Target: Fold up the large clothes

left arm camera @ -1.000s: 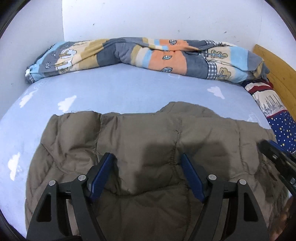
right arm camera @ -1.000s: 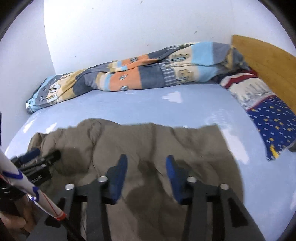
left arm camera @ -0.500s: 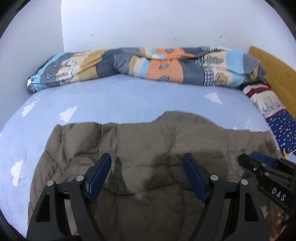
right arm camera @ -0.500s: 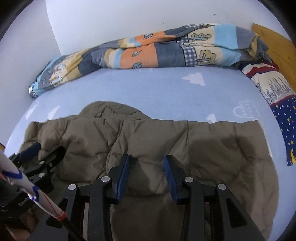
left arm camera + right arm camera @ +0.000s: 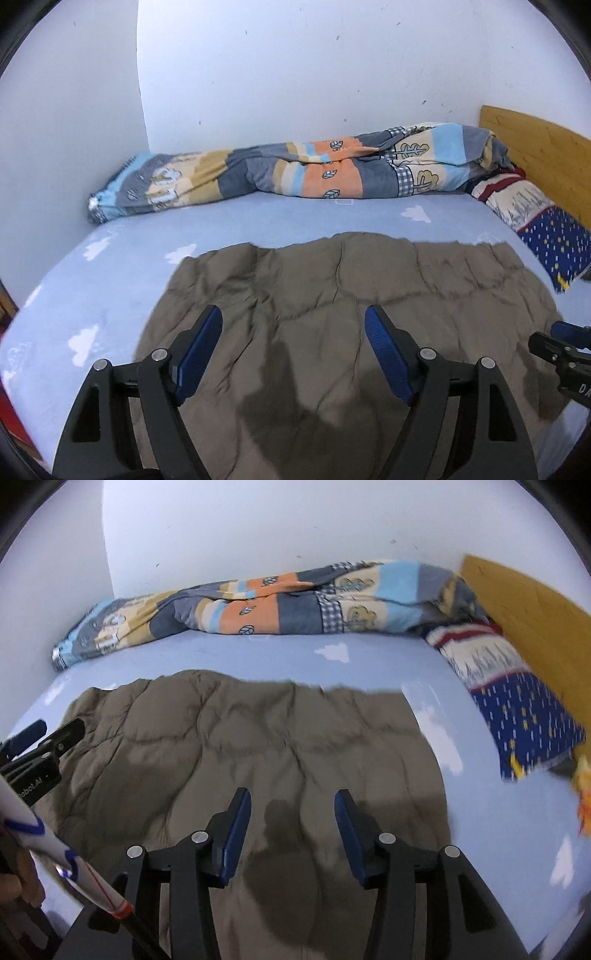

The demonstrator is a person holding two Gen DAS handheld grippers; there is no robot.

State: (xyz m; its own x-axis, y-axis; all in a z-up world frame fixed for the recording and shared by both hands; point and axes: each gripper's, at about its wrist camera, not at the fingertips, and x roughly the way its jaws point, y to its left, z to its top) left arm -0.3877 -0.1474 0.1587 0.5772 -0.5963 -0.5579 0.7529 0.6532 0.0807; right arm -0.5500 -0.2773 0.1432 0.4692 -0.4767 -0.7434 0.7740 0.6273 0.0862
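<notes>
The brown quilted jacket is spread flat on the blue bed sheet, directly beneath both tools. The left gripper is held wide open above it, gripping nothing; the right gripper is likewise parted and apparently clear of the fabric. Compared with a second earlier, the jacket's far edge is seen straighter, and both grippers are seen higher.
</notes>
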